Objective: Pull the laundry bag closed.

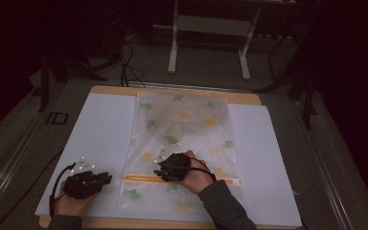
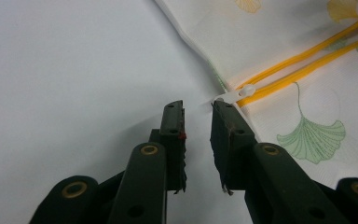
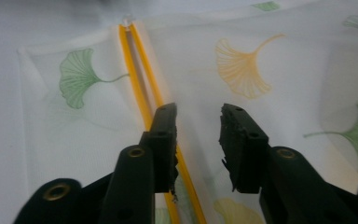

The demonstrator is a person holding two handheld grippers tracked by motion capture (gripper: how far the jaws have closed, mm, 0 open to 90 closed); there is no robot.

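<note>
Black jaws of the left gripper (image 2: 197,114) fill the bottom of the left gripper view, standing a narrow gap apart with nothing between them. Just ahead of its right-hand jaw tip sits the white zipper pull (image 2: 235,94), at the end of the yellow zipper (image 2: 303,65) where it meets the edge of the mesh bag (image 2: 279,28). Below those jaws: bare white board (image 2: 65,70).

Right gripper (image 3: 198,116) jaws are spread wider, also empty. They hang over the bag, the left-hand jaw directly above the zipper line, which runs away from it toward the bag's far edge. Ginkgo-leaf print (image 3: 242,65) (green and orange leaves) shows ahead of and to both sides of the jaws.

High view: the left gripper (image 1: 106,178) rests on the white board just beside the bag's left edge, level with the zipper. The right gripper (image 1: 161,168) is on the bag, at the zipper. The bag lies flat, lengthwise down the middle of the board, zipper crossing it near the person's end. A wooden table edge (image 1: 182,91) shows past the board's far side. Room beyond is dark.
</note>
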